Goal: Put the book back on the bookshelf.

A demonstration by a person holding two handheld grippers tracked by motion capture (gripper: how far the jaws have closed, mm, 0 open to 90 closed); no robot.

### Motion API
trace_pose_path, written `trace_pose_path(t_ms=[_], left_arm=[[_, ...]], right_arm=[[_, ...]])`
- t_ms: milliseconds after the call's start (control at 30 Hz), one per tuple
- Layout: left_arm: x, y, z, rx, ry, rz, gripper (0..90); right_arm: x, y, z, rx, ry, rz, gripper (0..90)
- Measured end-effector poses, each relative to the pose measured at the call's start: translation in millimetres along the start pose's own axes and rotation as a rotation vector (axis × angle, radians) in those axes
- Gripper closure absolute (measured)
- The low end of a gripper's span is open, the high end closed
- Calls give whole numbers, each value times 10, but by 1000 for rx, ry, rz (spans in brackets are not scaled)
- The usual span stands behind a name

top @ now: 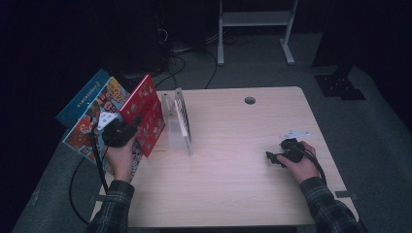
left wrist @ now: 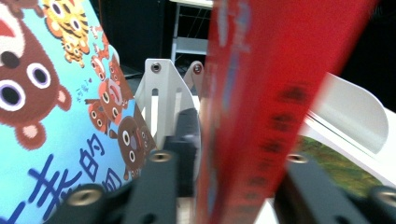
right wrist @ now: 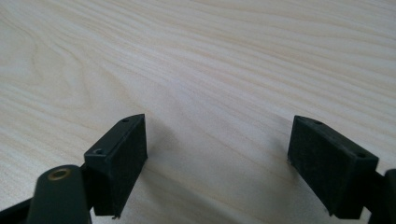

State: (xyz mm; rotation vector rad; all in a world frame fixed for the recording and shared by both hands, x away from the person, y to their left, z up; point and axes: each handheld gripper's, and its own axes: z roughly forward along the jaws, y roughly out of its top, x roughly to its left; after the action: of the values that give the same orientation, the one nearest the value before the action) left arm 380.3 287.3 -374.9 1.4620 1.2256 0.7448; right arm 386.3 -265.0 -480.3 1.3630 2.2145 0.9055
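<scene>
Your red book point(top: 145, 114) stands tilted at the left of the high view, at the table's point(top: 233, 160) left edge, leaning just left of the white rack point(top: 179, 121). In the left gripper view the red book point(left wrist: 271, 93) rises between your left gripper's jaws, filling the centre and right of the frame; whether the pads press on it you cannot tell from these frames. Your left gripper point(top: 127, 127) meets the book's lower edge in the high view, with your left hand point(top: 120, 158) below it. Behind the red book, farther left, a blue book point(top: 92, 114) with cartoon bears leans outward; it sits at the left of the left gripper view point(left wrist: 60, 107), the rack point(left wrist: 163, 98) showing between the two books. At lower right of the high view your right gripper point(top: 277, 158) rests on the table, its jaws wide apart and empty over bare wood point(right wrist: 215, 154).
</scene>
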Motion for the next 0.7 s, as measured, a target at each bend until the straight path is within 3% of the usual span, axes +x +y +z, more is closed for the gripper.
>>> trace_pose_path(t_ms=[200,433,567,700], left_arm=[[-12,6,-150,20,-22,14,452],[-122,-45,-342,39,-31,43,343],[-201,-116,-409,99,-70,66,271],[-292,-182,-476,150,-75,102,218]], right_arm=[[1,-7,-1,-4,0,1,183],[1,-7,-1,-5,0,2,183],[7,-22,1,-17,-2,6,177],[8,-36,3,-29,-1,6,173]])
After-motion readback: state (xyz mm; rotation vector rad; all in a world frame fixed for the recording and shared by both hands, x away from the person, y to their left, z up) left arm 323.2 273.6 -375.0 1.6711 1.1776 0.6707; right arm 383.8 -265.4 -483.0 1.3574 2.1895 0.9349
